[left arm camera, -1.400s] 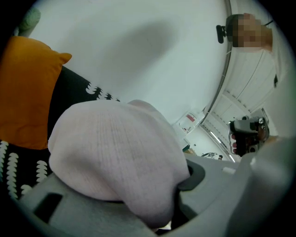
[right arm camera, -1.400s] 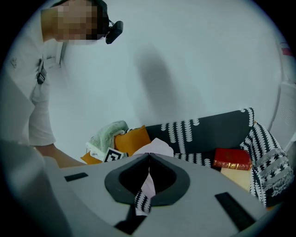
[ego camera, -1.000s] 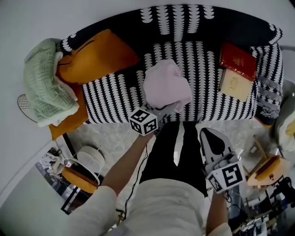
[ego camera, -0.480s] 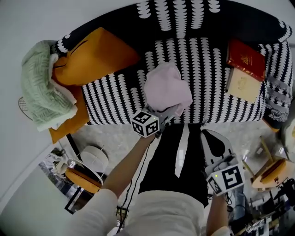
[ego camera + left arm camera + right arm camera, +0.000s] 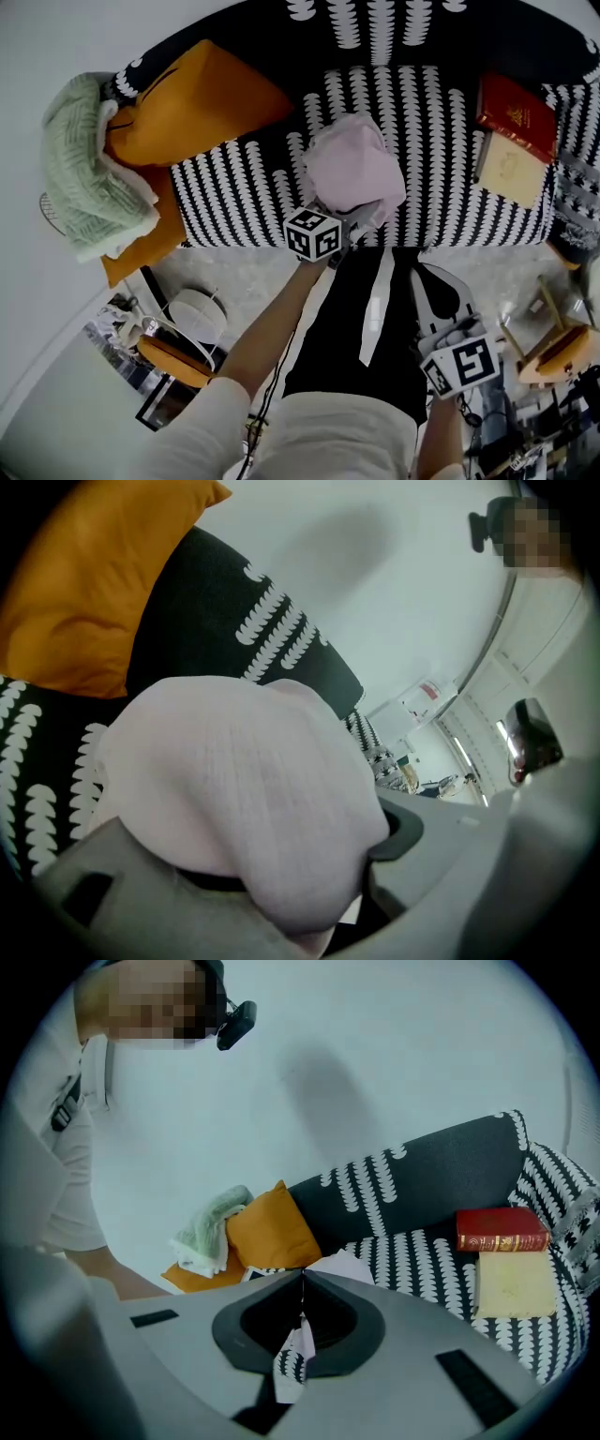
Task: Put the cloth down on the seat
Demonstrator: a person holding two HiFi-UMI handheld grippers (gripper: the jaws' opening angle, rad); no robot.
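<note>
Where the cloth lies: the pink cloth [image 5: 352, 173] sits bunched on the sofa seat [image 5: 441, 131], near its front edge, right of the orange cushion [image 5: 197, 108].
My left tool [image 5: 359, 223]: jaws spread and just been opening; the cloth rests loosely between them.
My right tool [image 5: 302, 1279]: jaws pressed together, nothing pinched, well apart from the cloth.

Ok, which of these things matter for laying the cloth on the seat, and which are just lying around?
In the job: pink cloth; sofa seat; left tool, its jaws just opening with the cloth between them.

Lying about: orange cushion; green blanket; red book; cream book; right tool, shut, idle.
</note>
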